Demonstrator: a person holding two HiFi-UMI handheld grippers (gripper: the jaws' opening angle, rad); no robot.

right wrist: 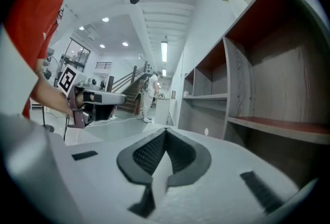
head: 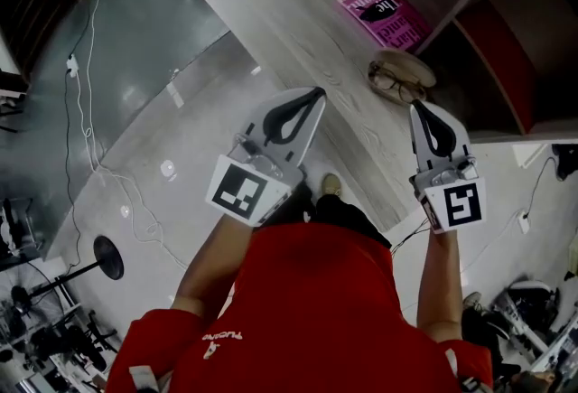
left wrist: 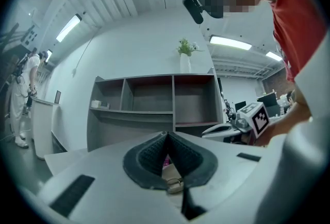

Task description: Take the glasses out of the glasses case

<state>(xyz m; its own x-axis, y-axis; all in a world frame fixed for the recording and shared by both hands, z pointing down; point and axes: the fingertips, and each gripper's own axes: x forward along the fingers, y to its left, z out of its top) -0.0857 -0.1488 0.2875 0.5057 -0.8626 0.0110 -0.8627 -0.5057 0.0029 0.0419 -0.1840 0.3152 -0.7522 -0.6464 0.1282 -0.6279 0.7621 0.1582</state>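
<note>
A tan oval glasses case [head: 408,68] lies on the light wooden table [head: 298,30], close to the shelf unit. Dark-rimmed glasses [head: 391,82] rest at the case's near edge; whether they sit inside it I cannot tell. My left gripper [head: 316,93] hovers over the table to the left of the case, jaws together and empty. My right gripper [head: 416,107] is just in front of the case, also shut and empty. In the left gripper view the glasses [left wrist: 174,184] and the case [left wrist: 171,172] show under the shut left gripper [left wrist: 166,134]. The right gripper view shows the right gripper [right wrist: 165,131] pointing along the shelf.
A pink book [head: 384,12] lies beyond the case. A grey and red shelf unit [head: 492,30] stands along the table's right side. The table's near edge runs diagonally by my legs. White cables [head: 86,111] trail across the floor at left.
</note>
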